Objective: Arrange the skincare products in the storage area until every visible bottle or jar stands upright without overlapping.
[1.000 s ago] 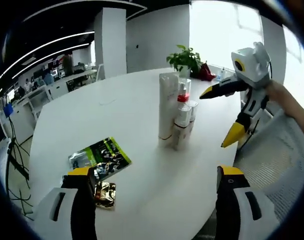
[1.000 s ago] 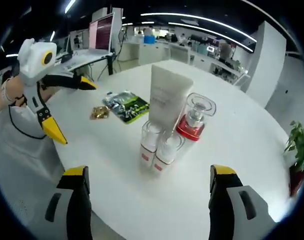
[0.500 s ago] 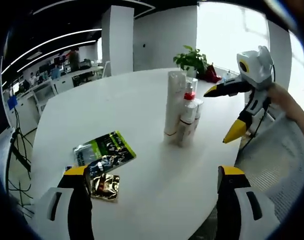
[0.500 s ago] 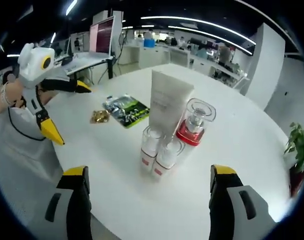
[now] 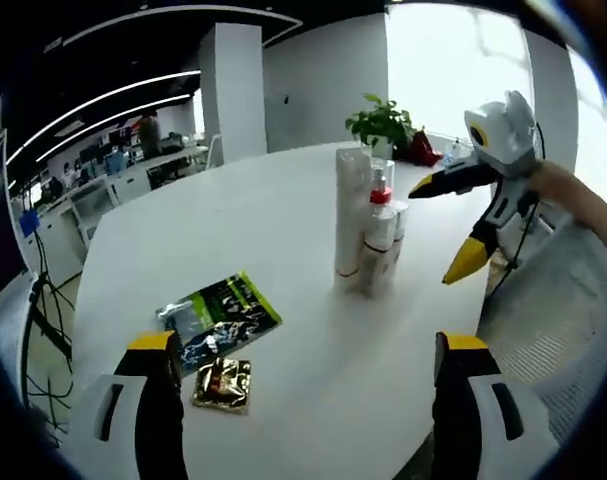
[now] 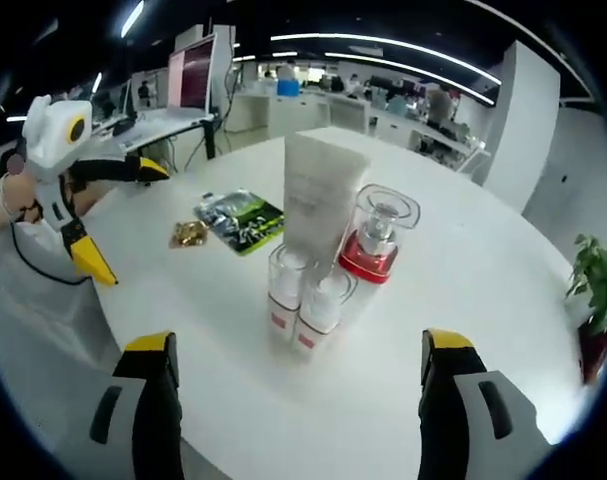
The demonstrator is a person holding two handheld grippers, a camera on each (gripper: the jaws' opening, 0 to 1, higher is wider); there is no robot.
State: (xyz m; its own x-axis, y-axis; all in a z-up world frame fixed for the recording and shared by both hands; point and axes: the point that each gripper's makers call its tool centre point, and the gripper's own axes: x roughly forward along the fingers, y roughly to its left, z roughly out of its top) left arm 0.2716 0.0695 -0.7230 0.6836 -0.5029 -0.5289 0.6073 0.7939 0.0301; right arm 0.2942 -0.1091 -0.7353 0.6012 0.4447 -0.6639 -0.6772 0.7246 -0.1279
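White round counter (image 6: 503,300) in an open office. Tube (image 6: 318,195), pump bottle (image 6: 375,250) and two small bottles (image 6: 301,298) stand upright, touching, mid-counter. Left hand-held gripper (image 5: 303,350) and right hand-held gripper (image 6: 295,345) are both open, empty. Risk: nudging the tight cluster topples the tall tube.

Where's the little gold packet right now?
In the left gripper view the gold packet lies flat on the white table, just below the green sachet and near the left gripper's left jaw.
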